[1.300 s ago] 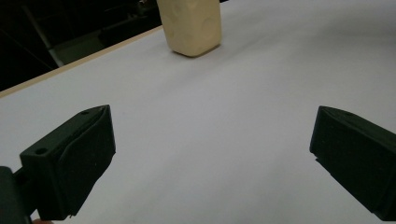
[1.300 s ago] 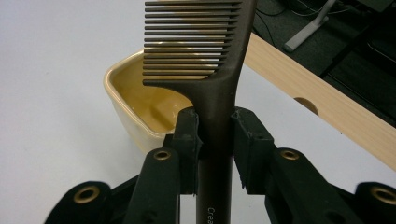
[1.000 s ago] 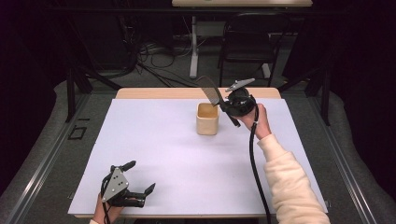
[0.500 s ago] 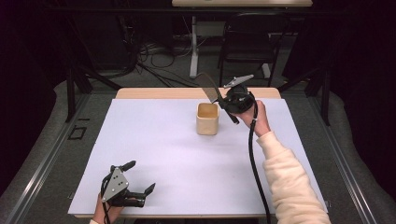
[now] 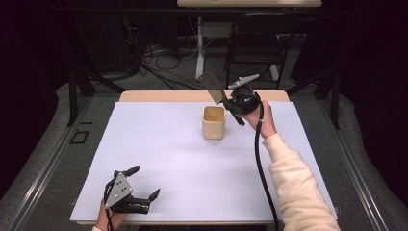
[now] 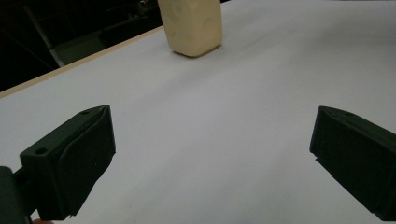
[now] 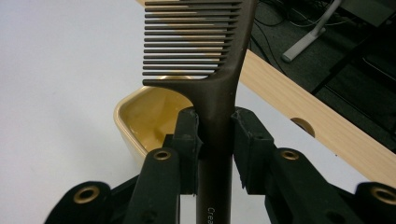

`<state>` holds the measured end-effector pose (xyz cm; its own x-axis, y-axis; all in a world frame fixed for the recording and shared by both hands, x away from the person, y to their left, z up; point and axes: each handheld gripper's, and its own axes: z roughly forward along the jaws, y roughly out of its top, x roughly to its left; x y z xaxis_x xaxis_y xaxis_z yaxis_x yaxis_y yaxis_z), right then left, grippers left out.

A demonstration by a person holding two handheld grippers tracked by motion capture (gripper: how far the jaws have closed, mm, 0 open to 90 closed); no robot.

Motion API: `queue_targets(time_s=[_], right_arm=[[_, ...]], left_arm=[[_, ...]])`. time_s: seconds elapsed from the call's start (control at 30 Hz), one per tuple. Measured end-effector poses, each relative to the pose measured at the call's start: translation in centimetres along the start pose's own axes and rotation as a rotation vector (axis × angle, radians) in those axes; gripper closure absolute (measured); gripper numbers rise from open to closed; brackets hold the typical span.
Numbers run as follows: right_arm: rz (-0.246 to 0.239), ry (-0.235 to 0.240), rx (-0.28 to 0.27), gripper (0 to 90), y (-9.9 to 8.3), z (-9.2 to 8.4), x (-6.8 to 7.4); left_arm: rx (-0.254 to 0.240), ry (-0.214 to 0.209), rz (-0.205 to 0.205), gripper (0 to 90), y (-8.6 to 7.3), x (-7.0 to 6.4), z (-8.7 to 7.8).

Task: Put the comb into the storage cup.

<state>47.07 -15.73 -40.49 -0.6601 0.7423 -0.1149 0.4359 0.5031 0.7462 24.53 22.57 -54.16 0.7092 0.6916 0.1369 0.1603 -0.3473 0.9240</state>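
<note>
Two grippers, one comb, one cup on the counter. Versus 1 s ago: right gripper (image 5: pixel 230 99) has lifted a bit and moved slightly back from its earlier spot, and the comb (image 5: pixel 211 87) now tilts up and away over the far rim of the cup (image 5: pixel 213 122); before, the comb head sat lower, closer to the cup mouth. Left gripper (image 5: pixel 143 185) and the cup are unchanged.

Right jaws: clamped on the comb's handle just below the toothed head, one jaw on each side, handle running straight up between them. In the right gripper view the comb (image 7: pixel 215 84) is dark brown, teeth pointing left of the jaws, and the cup (image 7: pixel 140 116) sits just beyond and below the jaw tips, its open yellow interior showing.

Left jaws: spread wide, nothing between them, low over the white counter (image 5: pixel 159 154) at its near edge. In the left gripper view the cup (image 6: pixel 191 25) stands well ahead of the jaws, upright, cream-coloured.

Count: 1 comb, 1 cup, 2 grippers.
</note>
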Motion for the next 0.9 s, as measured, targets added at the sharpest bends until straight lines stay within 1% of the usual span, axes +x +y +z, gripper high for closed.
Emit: queue_targets(time_s=[0.2, 0.63, 0.7, 0.9], right_arm=[[-0.01, -0.003, -0.006, 72.3, 0.4, 0.0, 0.2], [-0.008, 0.002, -0.028, 72.3, 1.1, 0.2, 0.5], [-0.017, 0.002, -0.029, 72.3, 1.3, 0.1, 0.7], [-0.023, 0.0, -0.035, 72.2, 1.6, 0.3, 0.9]], left_arm=[[-0.002, 0.001, 0.001, 0.2, 0.0, 0.0, 0.0], [-0.001, 0.002, -0.001, 0.2, 0.0, 0.0, 0.0], [-0.002, 0.002, -0.002, 0.2, 0.0, 0.0, 0.0], [-0.004, 0.001, -0.003, 0.2, 0.0, 0.0, 0.0]])
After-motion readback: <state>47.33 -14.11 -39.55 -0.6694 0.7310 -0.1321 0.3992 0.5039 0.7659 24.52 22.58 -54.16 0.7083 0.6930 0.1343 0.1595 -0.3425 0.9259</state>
